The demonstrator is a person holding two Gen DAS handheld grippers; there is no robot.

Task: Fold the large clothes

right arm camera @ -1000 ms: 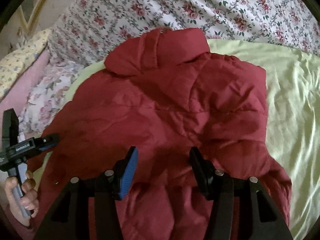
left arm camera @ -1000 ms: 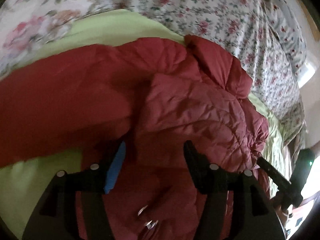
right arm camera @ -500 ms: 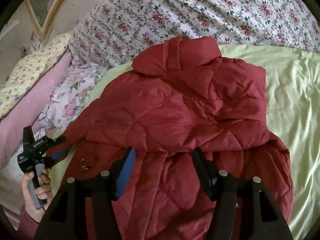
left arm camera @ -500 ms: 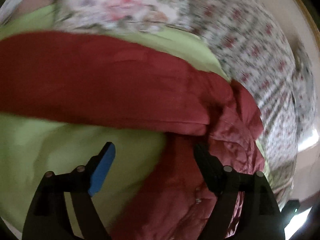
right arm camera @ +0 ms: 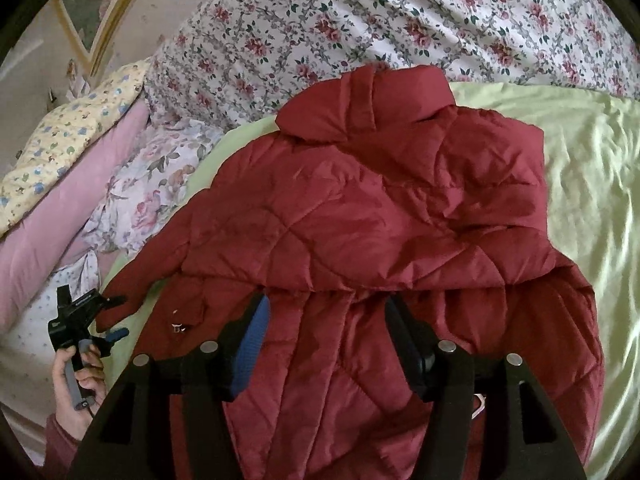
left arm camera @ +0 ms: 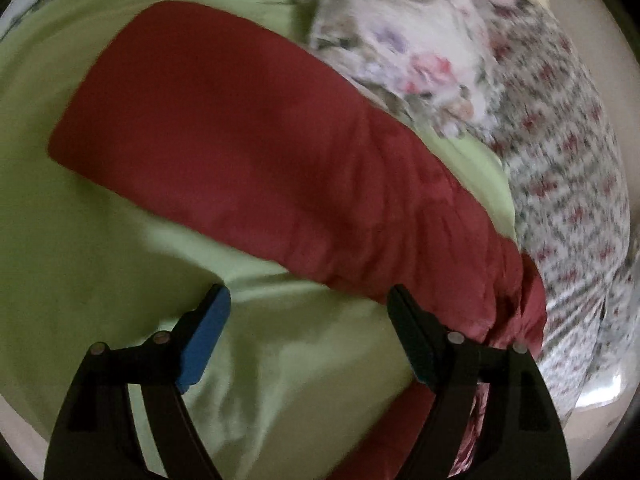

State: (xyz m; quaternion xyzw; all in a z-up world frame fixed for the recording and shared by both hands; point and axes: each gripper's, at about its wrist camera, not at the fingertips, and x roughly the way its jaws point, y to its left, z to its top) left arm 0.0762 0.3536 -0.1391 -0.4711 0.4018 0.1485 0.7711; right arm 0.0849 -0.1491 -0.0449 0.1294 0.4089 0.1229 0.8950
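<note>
A dark red quilted jacket lies on a light green sheet, collar towards the floral bedding, its right side folded over. My right gripper is open and empty, hovering over the jacket's lower body. The left wrist view is blurred: the jacket's left sleeve stretches flat across the green sheet. My left gripper is open and empty just short of the sleeve's near edge. It also shows in the right wrist view, held in a hand beside the sleeve end.
Floral bedding lies beyond the jacket. A pink and yellow pillow stack and a floral pillow sit at the left. A wall with a gold-framed panel stands behind.
My left gripper has swung left, off the jacket body, and now faces the outstretched sleeve. My right gripper has drawn back, so more of the jacket shows.
</note>
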